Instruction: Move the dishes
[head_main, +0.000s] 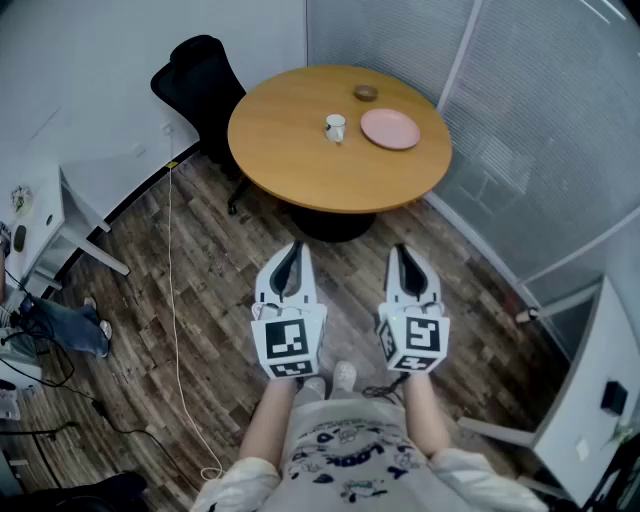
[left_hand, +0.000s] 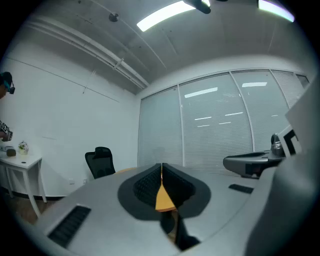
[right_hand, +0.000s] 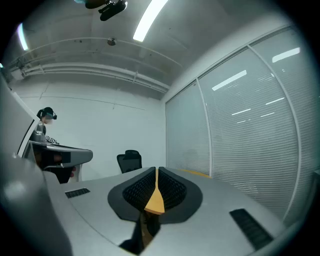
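With both hand-held grippers, left (head_main: 290, 262) and right (head_main: 408, 265), closed and empty, grasp the rigid, breakable pink plate (head_main: 390, 129) at its rim.

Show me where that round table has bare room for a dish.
The round table is bare across its near half, this side of the white mug and pink plate, and on its left toward the black office chair. The far right is crowded: the brown bowl sits by them.
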